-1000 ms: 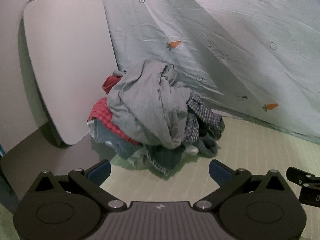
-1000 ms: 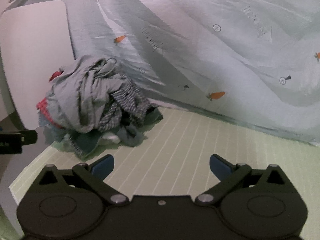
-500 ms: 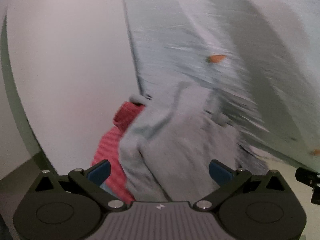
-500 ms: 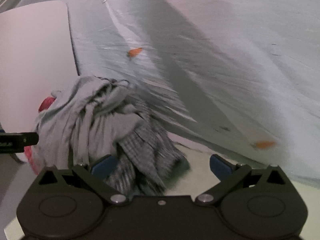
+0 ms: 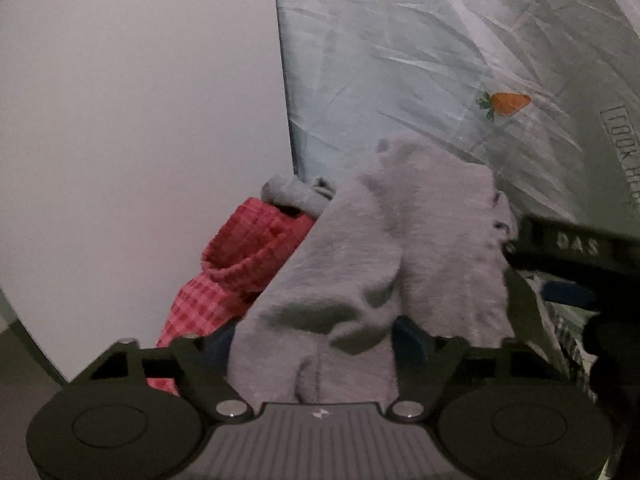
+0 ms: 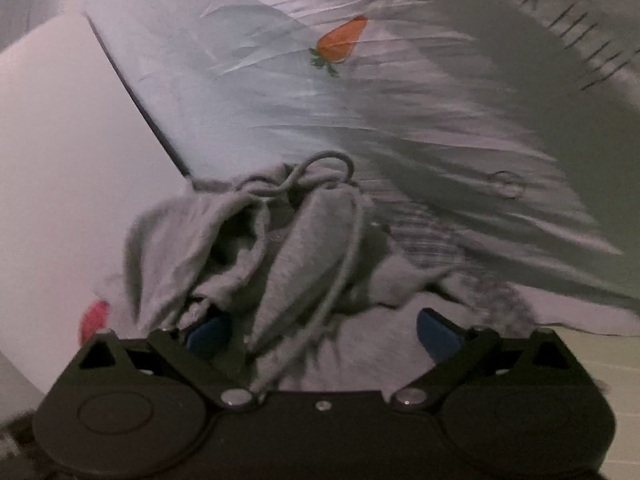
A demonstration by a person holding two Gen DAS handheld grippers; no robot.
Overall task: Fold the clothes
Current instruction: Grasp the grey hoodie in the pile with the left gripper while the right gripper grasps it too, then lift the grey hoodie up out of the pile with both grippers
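Grey garment (image 5: 384, 256): soft fleece-like fabric, crumpled, uppermost on the pile; folds bunched, with a grey drawcord (image 6: 320, 168) looped at its top. Red garment (image 5: 248, 264): checked weave, crumpled, lying beside and partly under the grey garment. Checked garment (image 6: 432, 236): dark-and-light weave, blurred, on the grey garment's other side, partly covered.
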